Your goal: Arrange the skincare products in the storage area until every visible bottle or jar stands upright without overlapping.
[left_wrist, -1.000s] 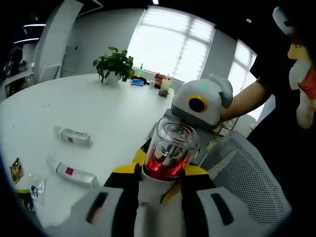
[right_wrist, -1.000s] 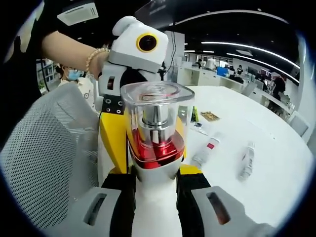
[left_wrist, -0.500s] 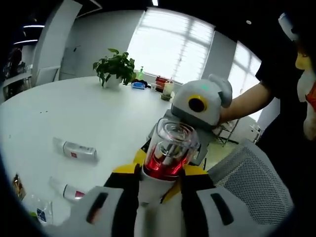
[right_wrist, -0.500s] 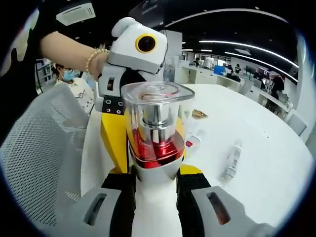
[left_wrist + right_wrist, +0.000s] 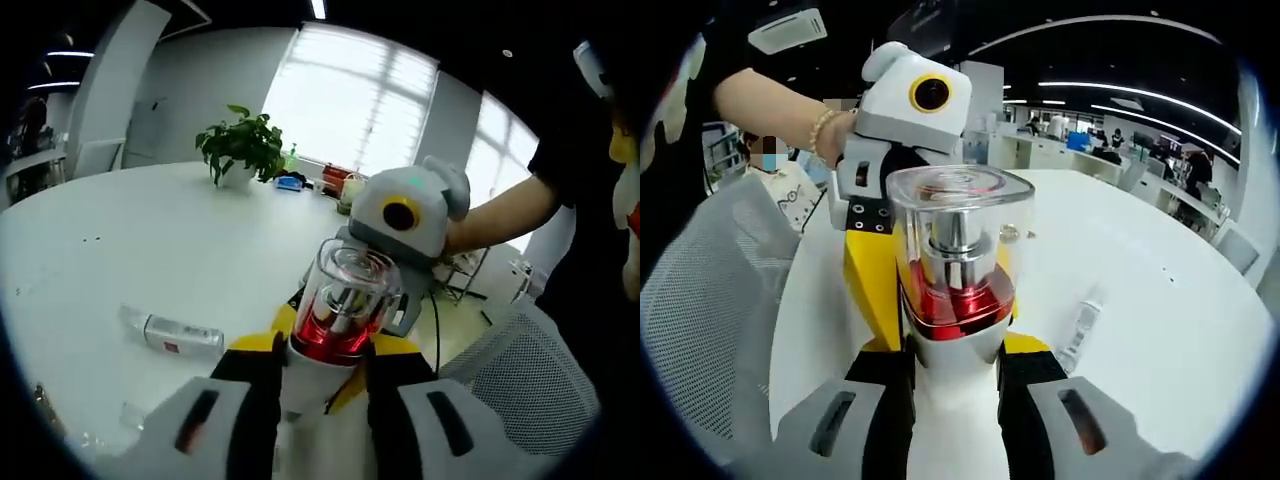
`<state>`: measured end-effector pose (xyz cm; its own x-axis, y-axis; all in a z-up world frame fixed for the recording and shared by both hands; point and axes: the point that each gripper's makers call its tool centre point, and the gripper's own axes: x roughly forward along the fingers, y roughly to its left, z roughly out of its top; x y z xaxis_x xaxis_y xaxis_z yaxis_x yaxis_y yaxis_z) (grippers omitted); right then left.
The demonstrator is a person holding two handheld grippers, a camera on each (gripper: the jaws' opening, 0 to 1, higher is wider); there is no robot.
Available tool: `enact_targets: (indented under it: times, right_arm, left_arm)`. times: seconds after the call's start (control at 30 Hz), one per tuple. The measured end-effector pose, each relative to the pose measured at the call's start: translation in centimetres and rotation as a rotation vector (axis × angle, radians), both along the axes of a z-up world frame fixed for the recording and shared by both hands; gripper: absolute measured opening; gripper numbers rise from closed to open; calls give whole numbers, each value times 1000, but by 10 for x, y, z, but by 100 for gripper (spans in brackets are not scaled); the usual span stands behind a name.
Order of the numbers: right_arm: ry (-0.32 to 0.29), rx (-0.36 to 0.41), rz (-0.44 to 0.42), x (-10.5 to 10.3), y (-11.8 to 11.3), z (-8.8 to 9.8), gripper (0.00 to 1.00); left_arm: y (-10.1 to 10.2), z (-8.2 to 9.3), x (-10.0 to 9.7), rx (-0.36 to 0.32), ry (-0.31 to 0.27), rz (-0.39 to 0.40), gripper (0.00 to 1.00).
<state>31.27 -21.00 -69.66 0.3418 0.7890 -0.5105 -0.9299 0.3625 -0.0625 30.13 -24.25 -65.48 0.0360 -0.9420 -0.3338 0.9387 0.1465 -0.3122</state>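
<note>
Swung clear of one fallen tube (image 5: 180,335), both jaws clenched on bottle (image 5: 958,275); best lowered level, base flat to bench (image 5: 120,240).

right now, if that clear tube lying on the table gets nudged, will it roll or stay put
The clear tube lies on its side on the smooth white table, so it would probably slide easily. Its body looks rounded, so rolling seems likely.
</note>
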Motion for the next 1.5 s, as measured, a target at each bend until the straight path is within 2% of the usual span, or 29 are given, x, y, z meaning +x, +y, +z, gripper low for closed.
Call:
enact_targets:
  times: [0.33, 0.77, 0.93, 1.13, 1.3, 1.5]
  right_arm:
    - [1, 5, -6, 17, -4, 3, 31]
    - [3, -1, -17, 18, -6, 1, 32]
    - [3, -32, -42, 20, -11, -5, 41]
    - [9, -26, -82, 17, -13, -6, 49]
    - [16, -18, -113, 11, -13, -6, 53]
    - [22, -13, -139, 1, -12, -7, 58]
  left_arm:
    - [-6, 0, 18, 3, -9, -9, 26]
    - [-6, -1, 19, 5, -4, 7, 26]
    - [-4, 1, 21, 11, -10, 31, 29]
    - [1, 4, 16, 19, -20, 50, 35]
    - [9, 3, 12, 14, 5, 80, 38]
    - [20, -1, 7, 13, 26, 131, 48]
